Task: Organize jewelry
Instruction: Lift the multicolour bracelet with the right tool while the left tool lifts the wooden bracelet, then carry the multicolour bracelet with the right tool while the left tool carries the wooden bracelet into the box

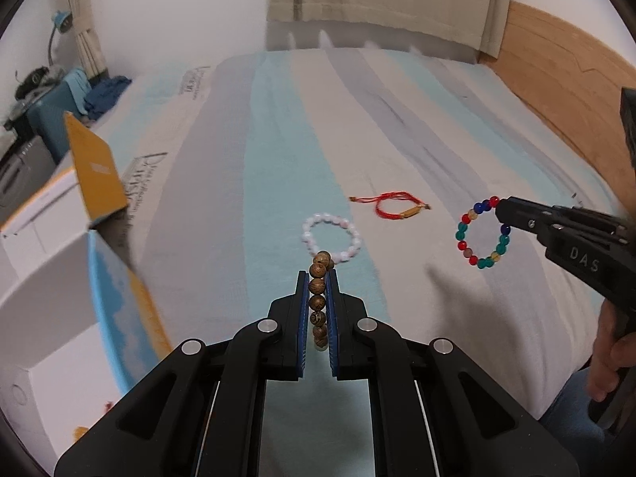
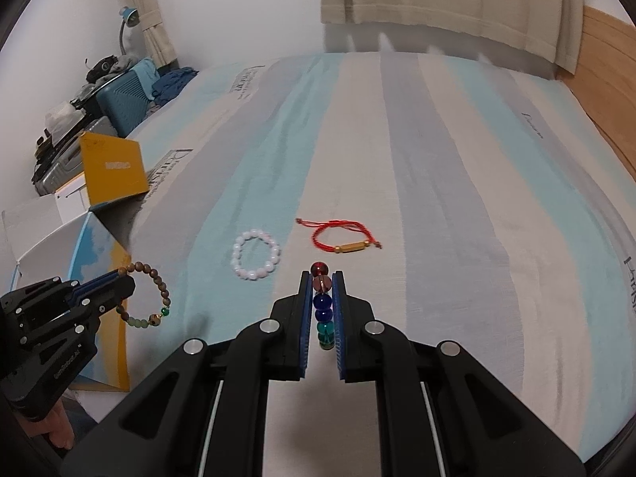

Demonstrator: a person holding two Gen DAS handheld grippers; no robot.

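Note:
My left gripper [image 1: 317, 274] is shut on a brown wooden bead bracelet [image 1: 318, 302] and holds it above the bed; it also shows in the right wrist view [image 2: 149, 298], hanging from the left gripper [image 2: 123, 274]. My right gripper [image 2: 321, 276] is shut on a multicoloured glass bead bracelet [image 2: 322, 306], which also shows in the left wrist view [image 1: 483, 232] hanging from the right gripper [image 1: 501, 208]. A white bead bracelet [image 1: 332, 236] [image 2: 256, 254] and a red cord bracelet [image 1: 393, 204] [image 2: 342, 234] lie on the striped sheet.
An open white, blue and yellow box [image 1: 59, 262] [image 2: 103, 246] stands at the bed's left edge. Suitcases and clutter [image 2: 111, 91] stand beyond it. A wooden headboard [image 1: 564, 79] runs along the right. Curtains [image 2: 437, 0] hang at the back.

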